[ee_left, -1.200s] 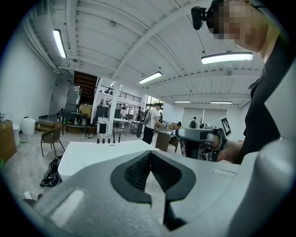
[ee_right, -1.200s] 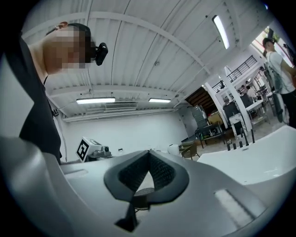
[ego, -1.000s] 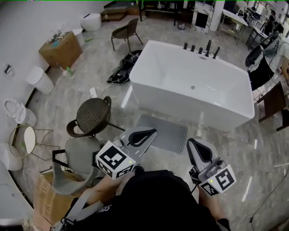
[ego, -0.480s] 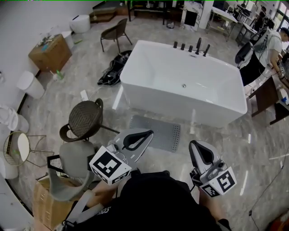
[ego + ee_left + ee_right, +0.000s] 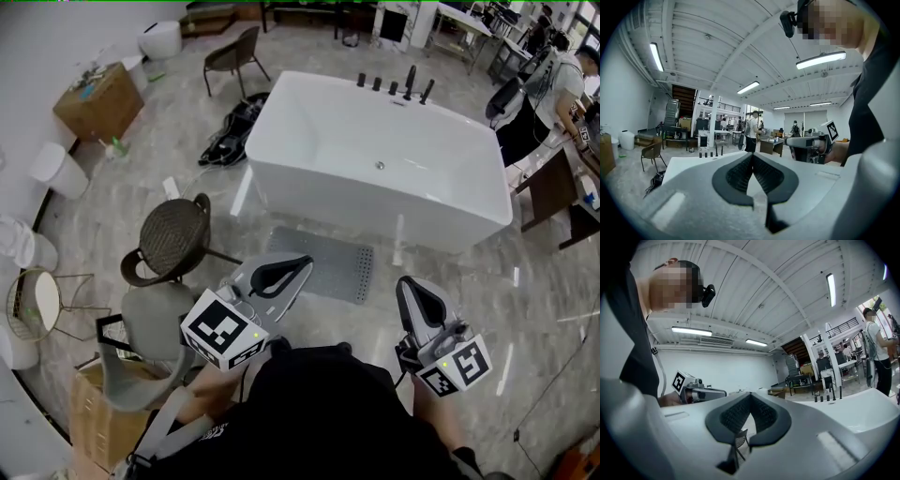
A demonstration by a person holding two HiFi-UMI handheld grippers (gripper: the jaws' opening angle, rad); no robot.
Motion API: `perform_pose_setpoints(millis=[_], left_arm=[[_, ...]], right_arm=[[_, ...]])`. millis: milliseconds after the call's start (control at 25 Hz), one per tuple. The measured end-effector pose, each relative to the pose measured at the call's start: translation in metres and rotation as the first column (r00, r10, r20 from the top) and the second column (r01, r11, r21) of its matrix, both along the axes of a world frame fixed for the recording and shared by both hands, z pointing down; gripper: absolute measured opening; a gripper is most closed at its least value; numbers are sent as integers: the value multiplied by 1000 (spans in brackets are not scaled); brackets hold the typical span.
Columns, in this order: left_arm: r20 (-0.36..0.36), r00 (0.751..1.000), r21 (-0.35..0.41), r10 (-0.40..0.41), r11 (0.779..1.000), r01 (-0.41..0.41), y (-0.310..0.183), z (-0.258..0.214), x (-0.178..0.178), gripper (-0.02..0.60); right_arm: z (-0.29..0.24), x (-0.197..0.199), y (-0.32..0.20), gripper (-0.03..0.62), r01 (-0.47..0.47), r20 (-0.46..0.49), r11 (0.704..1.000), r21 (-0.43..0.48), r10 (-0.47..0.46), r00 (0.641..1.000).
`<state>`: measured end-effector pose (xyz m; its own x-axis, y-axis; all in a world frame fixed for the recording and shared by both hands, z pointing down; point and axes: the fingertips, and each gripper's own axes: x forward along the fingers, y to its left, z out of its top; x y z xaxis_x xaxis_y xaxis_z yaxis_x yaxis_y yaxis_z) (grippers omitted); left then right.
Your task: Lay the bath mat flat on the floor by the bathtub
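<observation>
Holding both grippers up in front of my chest, nothing in either. My left gripper (image 5: pixel 298 265) has its jaws pressed together, with the ribbed pads meeting at the tip. Its own view looks out over the tub rim into the room, and there is no mat between the pads. My right gripper (image 5: pixel 411 289) is the same: jaws pressed together, pinching nothing.

The bath mat (image 5: pixel 323 262), grey with rows of small holes, lies on the marble floor just beside the long near wall of the white bathtub (image 5: pixel 281 187). From the head view it looks spread flat and roughly parallel to the tub. I can't make out any fold or curled corner, though its near-left corner is hidden behind my left gripper. A brown wicker chair (image 5: pixel 175 239) stands near the mat's left end, apart from it.

Judgement: the task looks done. The mat is down, flat, by the tub, and both tools are off it. I see nothing left to do, unless the hidden corner needs smoothing or the mat wants nudging closer to the tub wall.
</observation>
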<state>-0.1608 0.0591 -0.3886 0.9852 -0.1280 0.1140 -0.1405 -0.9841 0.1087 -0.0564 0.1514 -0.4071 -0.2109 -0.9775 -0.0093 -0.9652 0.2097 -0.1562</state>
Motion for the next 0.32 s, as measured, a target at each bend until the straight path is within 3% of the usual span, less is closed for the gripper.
perform_pose_setpoints(millis=[320], left_arm=[[7,1000,-13,15,1000,-15,5,5,3,5]], right_arm=[[6,0,-1,0,1,7,1000,-11,-1,1000]])
